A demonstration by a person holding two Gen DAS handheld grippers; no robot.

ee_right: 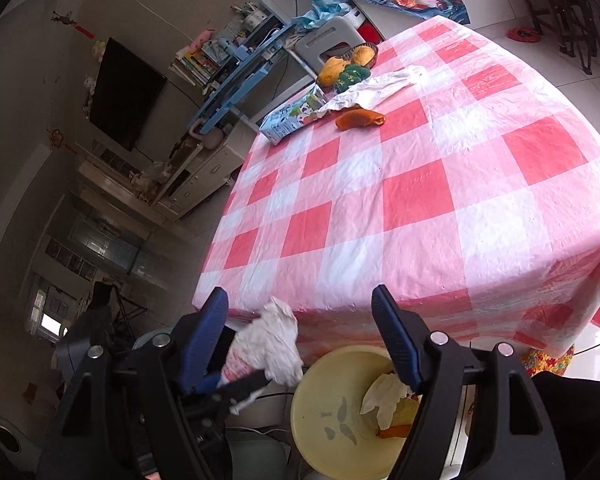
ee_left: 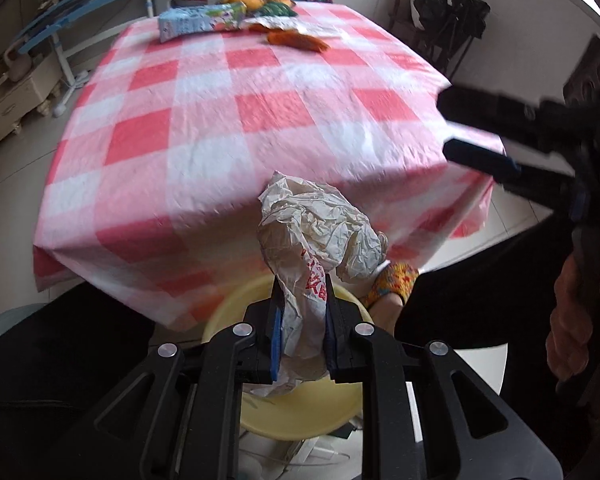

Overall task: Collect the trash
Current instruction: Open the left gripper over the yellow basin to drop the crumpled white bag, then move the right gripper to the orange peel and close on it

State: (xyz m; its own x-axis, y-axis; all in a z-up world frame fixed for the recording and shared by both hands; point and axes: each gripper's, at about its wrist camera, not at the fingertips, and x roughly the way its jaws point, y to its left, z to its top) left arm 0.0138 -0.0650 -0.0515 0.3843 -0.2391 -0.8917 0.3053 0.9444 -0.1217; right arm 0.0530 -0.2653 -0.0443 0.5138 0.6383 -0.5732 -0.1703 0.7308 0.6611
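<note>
My left gripper (ee_left: pixel 302 280) is shut on a crumpled white plastic bag with red print (ee_left: pixel 316 232), held above a yellow bin (ee_left: pixel 300 416) below the table's near edge. The bag also shows in the right wrist view (ee_right: pixel 272 340), left of the bin (ee_right: pixel 332 412), which holds white paper and an orange scrap. My right gripper (ee_right: pixel 300 296) is open and empty over the table's near edge; it shows at the right of the left wrist view (ee_left: pixel 448 124). More trash lies at the table's far end: a milk carton (ee_right: pixel 290 118), a white wrapper (ee_right: pixel 376 88), an orange peel (ee_right: pixel 360 119).
The table has a red-and-white checked cloth (ee_right: pixel 420 200). A basket of yellow fruit (ee_right: pixel 348 62) stands at its far end by a grey stool (ee_right: pixel 328 40). A blue rack (ee_left: pixel 60 16), a TV (ee_right: pixel 124 92) and cabinets stand to the left. Dark chairs (ee_left: pixel 448 20) stand far right.
</note>
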